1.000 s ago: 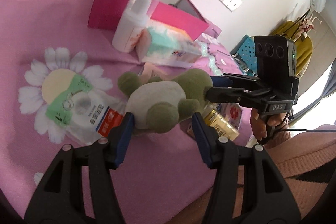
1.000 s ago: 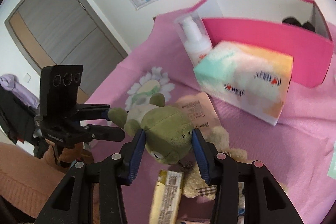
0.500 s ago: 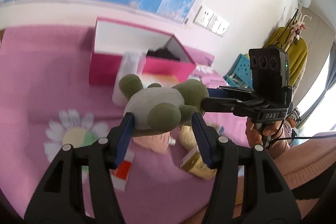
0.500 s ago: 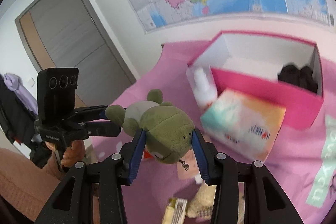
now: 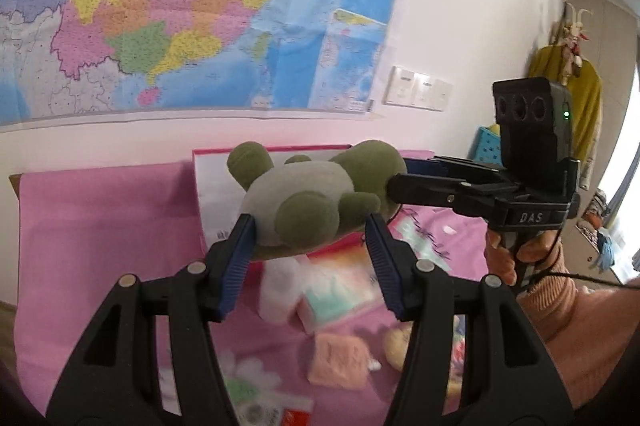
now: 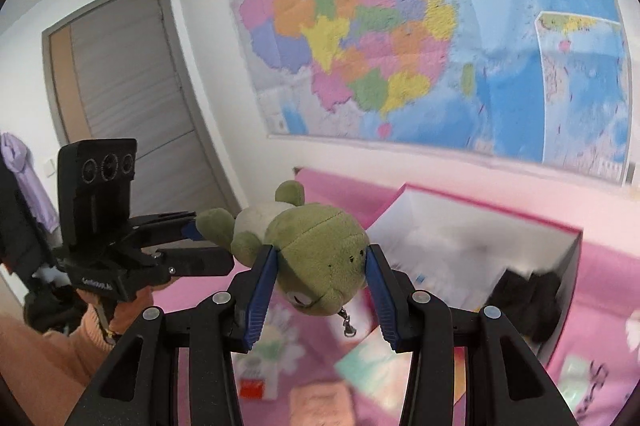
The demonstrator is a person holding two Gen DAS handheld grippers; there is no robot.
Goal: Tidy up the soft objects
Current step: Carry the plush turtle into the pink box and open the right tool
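Observation:
A green plush toy (image 5: 304, 194) with a grey belly hangs in the air above the pink-covered table (image 5: 100, 226), held from both ends. My left gripper (image 5: 308, 226) is shut on its body, the blue pads pressing into its sides. My right gripper (image 6: 320, 258) is shut on its green head (image 6: 320, 242), from which a small metal clasp dangles. In the left wrist view the right gripper (image 5: 400, 172) comes in from the right. In the right wrist view the left gripper (image 6: 212, 246) comes in from the left. Behind the toy stands an open pink box (image 6: 440, 226).
The box holds a dark item (image 6: 520, 290). Below the toy lie a white bottle (image 5: 280, 290), a tissue pack (image 5: 340, 290), a peach packet (image 5: 340, 358) and a beige plush (image 5: 396, 342). A wall map (image 5: 180, 6) hangs behind the table, and a door (image 6: 132, 98) is at the left.
Both grippers have risen together with the plush toy, lifting it off the table. Both views have tilted up toward the wall map, and the grips are unchanged.

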